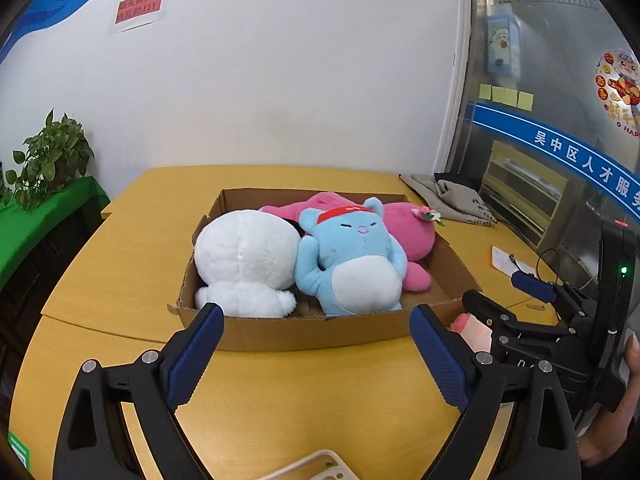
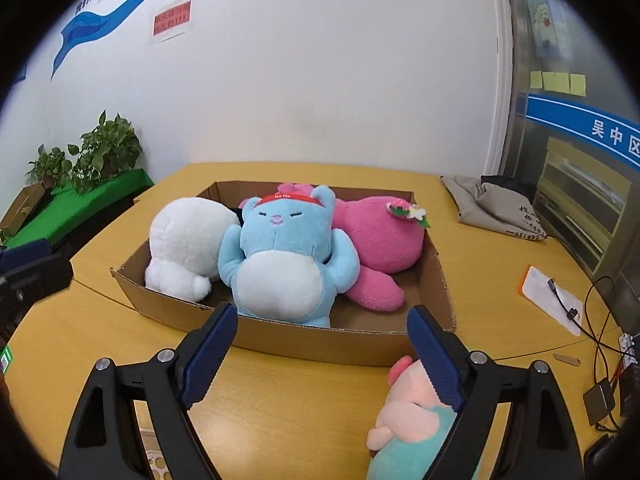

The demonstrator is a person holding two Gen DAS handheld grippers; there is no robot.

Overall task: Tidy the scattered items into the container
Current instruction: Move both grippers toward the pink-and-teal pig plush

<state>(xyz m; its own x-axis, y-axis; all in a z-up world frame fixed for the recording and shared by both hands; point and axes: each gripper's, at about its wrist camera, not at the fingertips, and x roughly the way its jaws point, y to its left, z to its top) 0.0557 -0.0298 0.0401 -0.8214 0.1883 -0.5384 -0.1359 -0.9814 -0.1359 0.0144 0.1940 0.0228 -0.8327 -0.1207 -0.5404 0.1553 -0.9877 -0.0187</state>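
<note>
On the yellow surface [image 2: 304, 400], three plush toys are boxed [image 2: 280, 340]; a pig plush [image 2: 404, 412] at lower right remains. Both tongs [image 1: 316, 344] [image 2: 322, 344] are spread, ungrasping.

Yellow-wood table [image 2: 280, 400] w/ a seam running across the top. Cardboard box [image 2: 320, 340] sits abt mid-table, open top, holding plush toys. Just in front of the box's right corner, a pink plush in teal top [image 2: 404, 412] lies on the table, outside the box. Far right corner: folded grey cloth bag [image 2: 492, 208] w/ dark printing. Right edge: white paper [image 2: 548, 296] w/ a small cable plug on it, black cables [image 2: 600, 340] nearby, small metal strip [image 2: 567, 360]. Near edge, a pale plastic tray [image 1: 320, 468], only partly seen.
</note>
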